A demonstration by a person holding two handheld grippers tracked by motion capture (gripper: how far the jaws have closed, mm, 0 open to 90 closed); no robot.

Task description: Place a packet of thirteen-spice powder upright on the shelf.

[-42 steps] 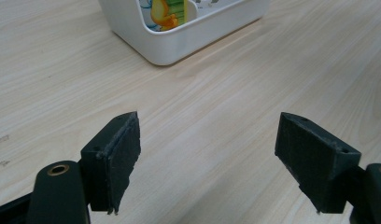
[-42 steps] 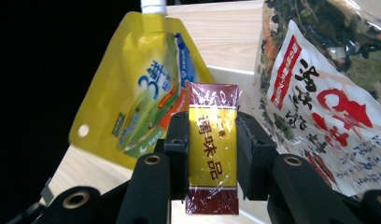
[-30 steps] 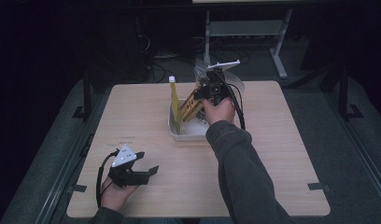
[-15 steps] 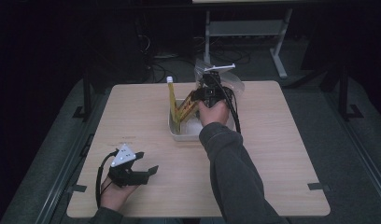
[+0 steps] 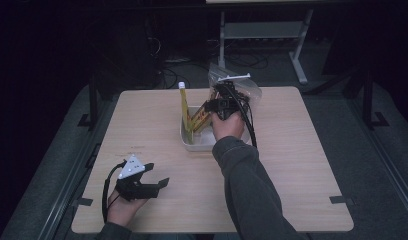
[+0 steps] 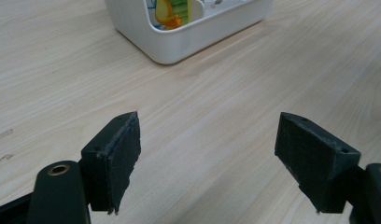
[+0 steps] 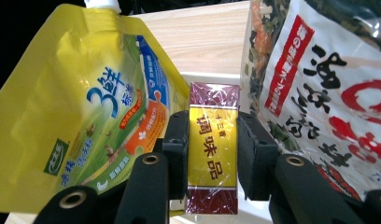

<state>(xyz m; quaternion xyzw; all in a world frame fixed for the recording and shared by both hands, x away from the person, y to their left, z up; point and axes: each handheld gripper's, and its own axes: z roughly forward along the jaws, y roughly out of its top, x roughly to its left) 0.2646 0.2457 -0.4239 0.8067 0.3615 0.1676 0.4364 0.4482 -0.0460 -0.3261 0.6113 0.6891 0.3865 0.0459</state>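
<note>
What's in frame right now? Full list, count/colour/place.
table: 1, light wood, centre of the high view.
tub: 1, white, middle of the table toward the far side.
spouted pouch: 1, yellow with a white cap, upright at the tub's left side.
small box: 1, gold and dark red, upright between the pouch and the bag.
printed bag: 1, clear with red and black print, at the tub's right side.
frame: 1, grey metal, on the floor beyond the table.
left gripper: 1, black, jaws wide apart over bare table at the near left.
right gripper: 1, black, jaws clamped on the small box at the tub.
sleeve: 1, dark grey, on the right forearm.
</note>
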